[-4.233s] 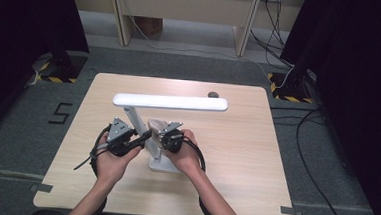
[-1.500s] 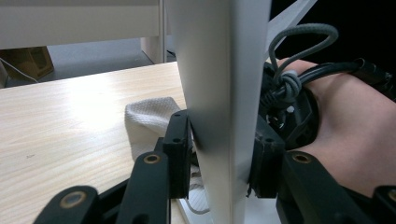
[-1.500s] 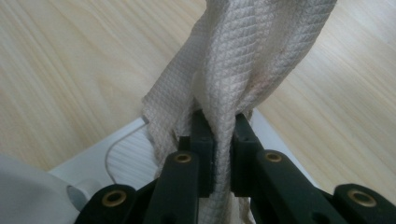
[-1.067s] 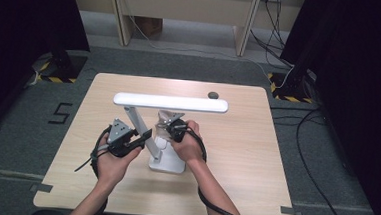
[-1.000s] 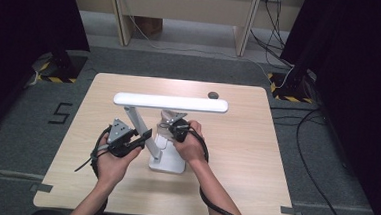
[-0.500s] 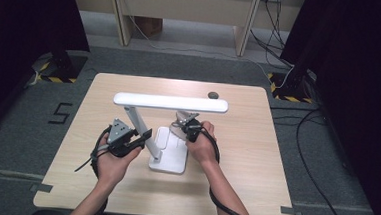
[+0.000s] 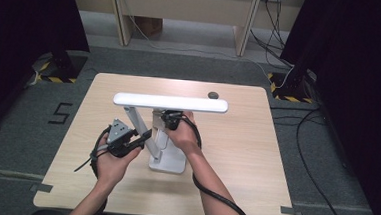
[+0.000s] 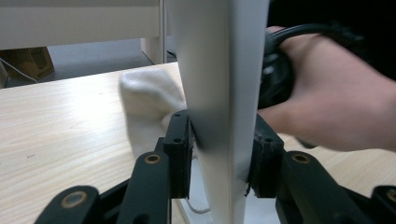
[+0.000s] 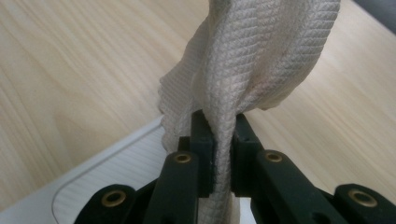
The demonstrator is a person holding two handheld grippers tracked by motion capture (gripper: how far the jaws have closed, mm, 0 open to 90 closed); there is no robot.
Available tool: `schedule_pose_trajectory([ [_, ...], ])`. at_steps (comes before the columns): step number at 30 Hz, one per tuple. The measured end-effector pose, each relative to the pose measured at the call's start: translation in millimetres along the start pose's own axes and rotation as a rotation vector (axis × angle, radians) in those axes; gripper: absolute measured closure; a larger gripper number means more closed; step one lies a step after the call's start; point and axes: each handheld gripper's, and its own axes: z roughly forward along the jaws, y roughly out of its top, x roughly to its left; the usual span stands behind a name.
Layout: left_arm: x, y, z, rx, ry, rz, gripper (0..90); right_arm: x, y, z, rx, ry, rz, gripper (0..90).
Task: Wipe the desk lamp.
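On the wooden surface (image 7: pixel 255 156) stands a white desk lamp (image 7: pixel 170 103), near its middle. The lamp has a flat base (image 7: pixel 172 160), a slanted arm (image 7: pixel 144 132) and a long bar head that lies level above the wood.

A person sits at the near edge, forearms reaching in from below. The left gripper (image 7: pixel 144 134) is clamped on the lamp arm, partway up; in the left gripper view the black jaws press on both sides of the white arm (image 8: pixel 219 116). The left hand (image 7: pixel 113 155) holds that gripper just left of the base.

The right gripper (image 7: pixel 170 117) sits just under the lamp head, beside the arm and above the base. Its jaws are closed tight on a white cloth (image 9: pixel 243 70), a textured rag that bunches and twists above the jaws in the right gripper view. The cloth (image 8: pixel 149 105) also shows beyond the lamp arm in the left gripper view, hanging near the wood. The right hand (image 7: pixel 187 135) wraps around its gripper, with a black cable (image 7: pixel 223 199) trailing back along the forearm.

A small dark round object (image 7: pixel 213 95) lies on the surface beyond the lamp head, well apart from both hands.
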Motion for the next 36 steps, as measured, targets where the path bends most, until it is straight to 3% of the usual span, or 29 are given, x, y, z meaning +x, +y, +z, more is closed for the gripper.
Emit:
schedule_pose_trajectory([
  [4, 0.1, 0.0, 0.3, 0.001, -0.001, 0.001, 65.4, 4.7, -0.2, 13.8, 0.068, 0.003, -0.043, 83.6],
  [5, 0.3, 0.0, 0.3, 0.002, -0.002, 0.001, 65.4, 3.1, -3.0, 14.7, 0.054, 0.006, -0.035, 83.6],
  [9, -0.4, 0.0, 0.9, 0.001, 0.004, 0.000, 65.6, -6.6, -13.5, 8.0, 0.086, -0.026, -0.026, 83.6],
  [11, -0.5, -0.7, 1.0, -0.003, 0.005, -0.005, 65.7, -11.1, -23.4, 5.5, 0.096, -0.029, 0.015, 83.6],
  [16, -0.6, -0.8, 0.6, -0.002, 0.007, -0.004, 65.8, -24.2, -43.0, -4.4, 0.095, -0.053, 0.019, 83.7],
  [17, -0.6, -0.9, 0.6, -0.003, 0.007, -0.005, 65.8, -24.7, -47.3, -6.2, 0.094, -0.068, 0.043, 83.7],
  [18, -0.7, -1.0, 0.6, -0.003, 0.007, -0.004, 65.9, -28.6, -51.5, -8.5, 0.094, -0.078, 0.031, 83.8],
  [20, -1.3, -1.0, 0.8, -0.003, 0.010, -0.001, 65.8, -34.6, -60.2, -13.2, 0.096, -0.092, 0.055, 83.8],
  [24, -0.7, -1.0, 0.7, -0.003, 0.007, -0.005, 65.8, -45.7, -77.9, -22.9, 0.143, -0.140, 0.059, 83.8],
  [30, -1.4, -1.0, 0.5, -0.001, 0.009, 0.000, 65.7, -66.5, -104.4, -51.4, 0.135, -0.248, 0.174, 80.9],
  [33, -1.8, -1.1, -0.6, 0.003, 0.006, 0.003, 65.2, -75.9, -117.8, -59.9, 0.170, -0.269, 0.259, 67.8],
  [35, -1.9, -1.3, -1.1, 0.002, 0.004, 0.002, 64.7, -77.5, -121.2, -62.6, 0.167, -0.268, 0.274, 64.2],
  [36, -2.3, -1.8, -2.7, 0.003, -0.005, -0.003, 64.1, -77.2, -125.4, -74.0, 0.102, -0.291, 0.276, 54.1],
])
